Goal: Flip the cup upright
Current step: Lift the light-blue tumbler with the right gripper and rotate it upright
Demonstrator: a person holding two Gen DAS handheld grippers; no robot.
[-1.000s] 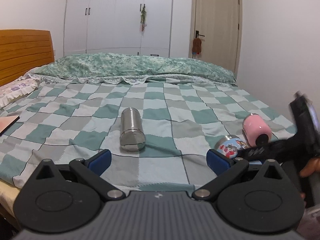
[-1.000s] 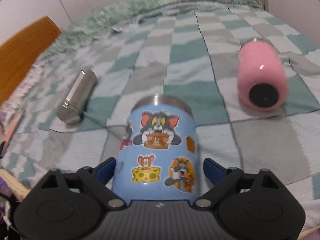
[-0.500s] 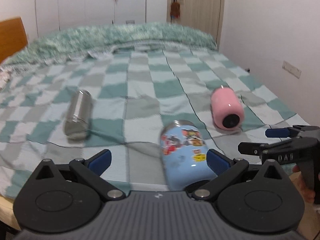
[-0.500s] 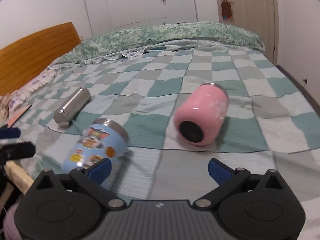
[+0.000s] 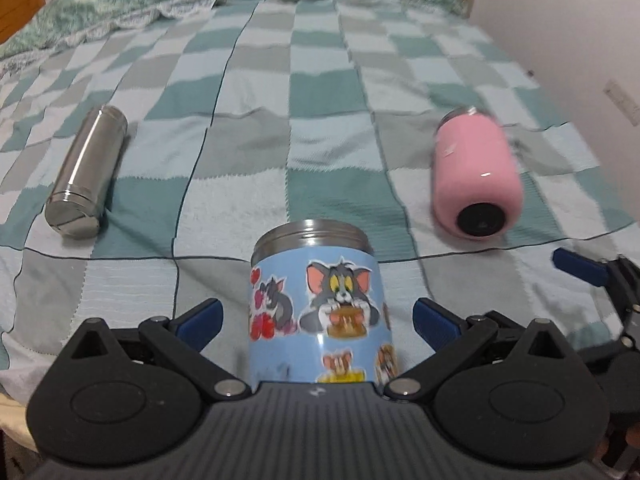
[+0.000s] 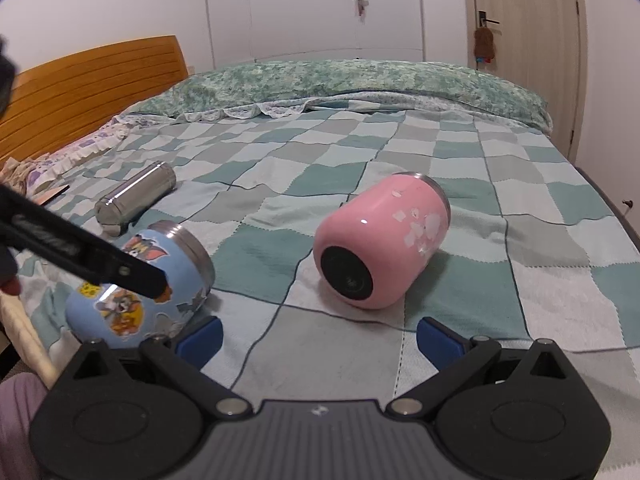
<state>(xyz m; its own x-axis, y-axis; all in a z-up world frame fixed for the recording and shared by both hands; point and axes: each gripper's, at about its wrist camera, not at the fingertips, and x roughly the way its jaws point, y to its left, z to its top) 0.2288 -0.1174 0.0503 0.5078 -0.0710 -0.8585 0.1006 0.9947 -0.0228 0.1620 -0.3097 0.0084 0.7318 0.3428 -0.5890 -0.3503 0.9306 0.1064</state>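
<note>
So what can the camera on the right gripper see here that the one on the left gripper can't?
Only the right wrist view shows the room beyond the bed: the wooden headboard, white wardrobe doors and door. It also shows the left gripper's black finger crossing in front of the blue cartoon cup.

Only the left wrist view shows the left gripper open around that cup, and a wall outlet.

Both show the blue cup, pink cup and steel flask lying on the checkered bedspread.
</note>
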